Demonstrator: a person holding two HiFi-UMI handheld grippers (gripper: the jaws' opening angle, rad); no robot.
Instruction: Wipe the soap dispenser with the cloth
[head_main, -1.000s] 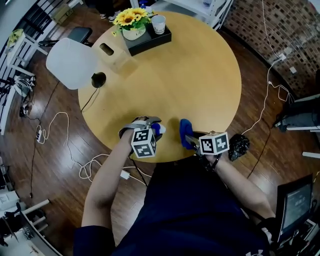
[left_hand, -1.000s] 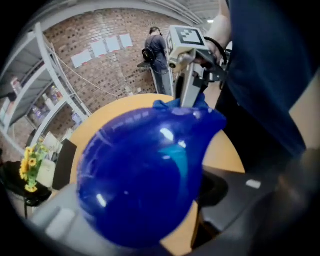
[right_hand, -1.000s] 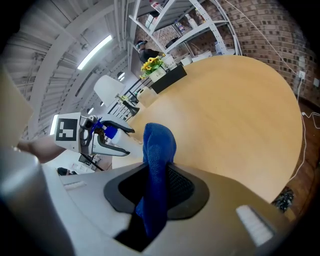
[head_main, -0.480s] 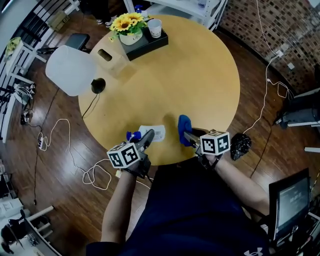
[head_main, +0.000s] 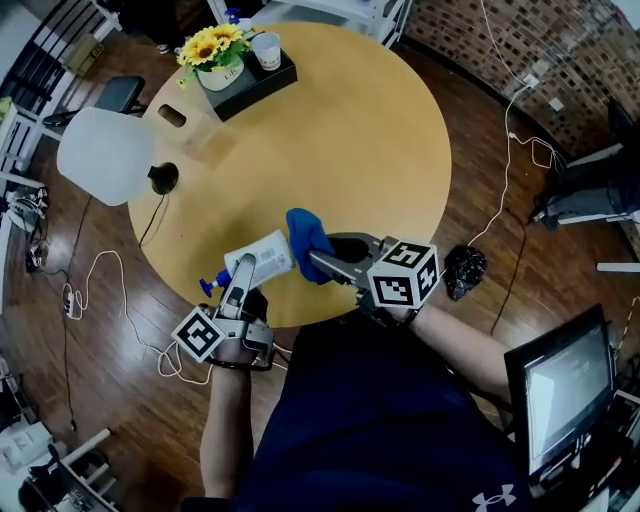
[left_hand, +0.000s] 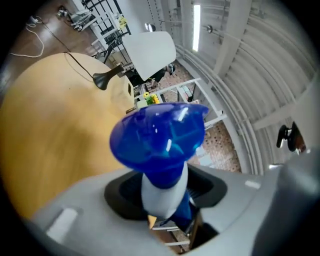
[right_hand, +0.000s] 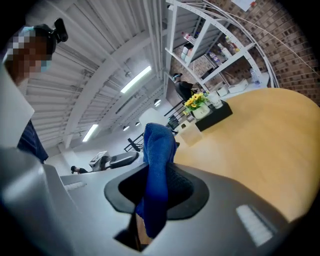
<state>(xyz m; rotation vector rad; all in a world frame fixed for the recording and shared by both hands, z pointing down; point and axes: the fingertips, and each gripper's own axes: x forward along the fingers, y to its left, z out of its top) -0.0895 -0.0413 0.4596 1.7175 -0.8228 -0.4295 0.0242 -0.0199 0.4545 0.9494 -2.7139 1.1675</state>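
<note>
- soap dispenser (head_main: 262, 256): white body with printed label, bright blue pump top
- cloth (head_main: 307, 238): solid deep blue
- desk (head_main: 360, 130): plain light tan wood
- left gripper (head_main: 243, 272), right gripper (head_main: 318, 262): grey; cubes white with black square markers
- fingers (head_main: 340, 268): grey, black pads
- floor (head_main: 80, 330): dark brown glossy planks
- wall (head_main: 500, 40): red-brown brick pattern
- flowers (head_main: 205, 45): yellow, in white pot (head_main: 222, 75)
- tray (head_main: 262, 78): black
- chair (head_main: 100, 155): white
</note>
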